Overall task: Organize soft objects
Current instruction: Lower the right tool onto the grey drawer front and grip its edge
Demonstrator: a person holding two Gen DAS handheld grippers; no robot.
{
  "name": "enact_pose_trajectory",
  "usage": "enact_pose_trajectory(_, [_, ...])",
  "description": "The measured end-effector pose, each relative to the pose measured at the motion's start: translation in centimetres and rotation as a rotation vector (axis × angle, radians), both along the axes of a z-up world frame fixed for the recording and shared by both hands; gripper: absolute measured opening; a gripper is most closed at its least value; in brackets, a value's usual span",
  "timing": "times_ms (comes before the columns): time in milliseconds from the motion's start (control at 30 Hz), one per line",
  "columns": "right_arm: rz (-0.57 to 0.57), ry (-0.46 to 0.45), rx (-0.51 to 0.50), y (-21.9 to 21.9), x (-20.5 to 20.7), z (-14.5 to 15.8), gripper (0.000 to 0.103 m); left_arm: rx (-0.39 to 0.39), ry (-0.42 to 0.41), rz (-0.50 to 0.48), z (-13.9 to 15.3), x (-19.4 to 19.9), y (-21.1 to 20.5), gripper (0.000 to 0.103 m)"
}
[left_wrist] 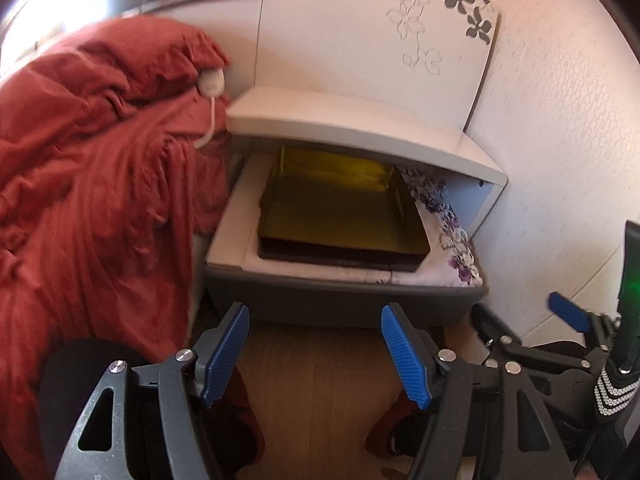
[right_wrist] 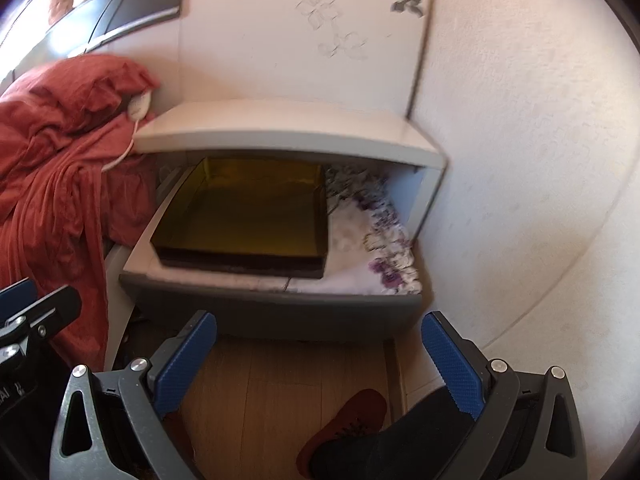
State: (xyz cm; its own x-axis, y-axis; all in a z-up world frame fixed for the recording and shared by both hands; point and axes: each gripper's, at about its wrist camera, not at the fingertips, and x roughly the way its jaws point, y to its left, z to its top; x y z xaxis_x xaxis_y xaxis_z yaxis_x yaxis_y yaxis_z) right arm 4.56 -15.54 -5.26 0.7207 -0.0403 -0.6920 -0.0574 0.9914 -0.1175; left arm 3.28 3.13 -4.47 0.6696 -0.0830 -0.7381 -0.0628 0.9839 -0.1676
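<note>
Left wrist view: pulled-out drawer (left_wrist: 344, 300) holds yellow tray (left_wrist: 344, 220) on floral cloth (left_wrist: 456, 248); both grippers gape empty.

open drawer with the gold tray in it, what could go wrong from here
1. The gold tray lies on the floral cloth, so tugging the cloth may drag the tray.
2. The red duvet hangs beside the drawer; its white corded controller could snag.
3. Both grippers are open and empty.

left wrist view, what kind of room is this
Most likely a bedroom. A rumpled red duvet hangs over what looks like a bed, beside a white bedside cabinet whose drawer is pulled open, with floral fabric and a yellow tray inside. Flower-patterned wall panel behind.
</note>
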Motion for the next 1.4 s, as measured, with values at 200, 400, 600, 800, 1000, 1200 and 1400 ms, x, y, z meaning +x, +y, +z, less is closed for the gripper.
enact_pose_trajectory(200, [0.163, 0.232, 0.033, -0.4, 4.8, -4.7, 0.103, -0.064, 0.174, 0.036, -4.9, 4.7, 1.7, 0.07])
enact_pose_trajectory(400, [0.351, 0.362, -0.134, 2.1, 9.0, -9.5, 0.103, -0.088, 0.293, 0.119, -9.5, 9.3, 2.8, 0.07])
enact_pose_trajectory(600, [0.494, 0.452, -0.365, 4.6, 11.5, -15.1, 0.103, -0.1, 0.376, 0.185, -13.8, 13.4, 3.5, 0.07])
enact_pose_trajectory(800, [0.545, 0.444, -0.556, 5.8, 12.7, -19.1, 0.103, -0.135, 0.404, 0.247, -16.0, 15.9, 4.5, 0.07])
enact_pose_trajectory(1000, [0.558, 0.467, -0.586, 5.8, 13.2, -21.1, 0.103, -0.139, 0.411, 0.268, -17.5, 16.9, 5.0, 0.07])
enact_pose_trajectory(1200, [0.568, 0.439, -0.622, 5.6, 12.9, -21.5, 0.103, -0.137, 0.406, 0.289, -18.1, 17.1, 5.5, 0.07])
enact_pose_trajectory(1400, [0.589, 0.429, -0.678, 5.5, 12.0, -22.3, 0.103, -0.13, 0.385, 0.31, -18.3, 17.3, 6.0, 0.071])
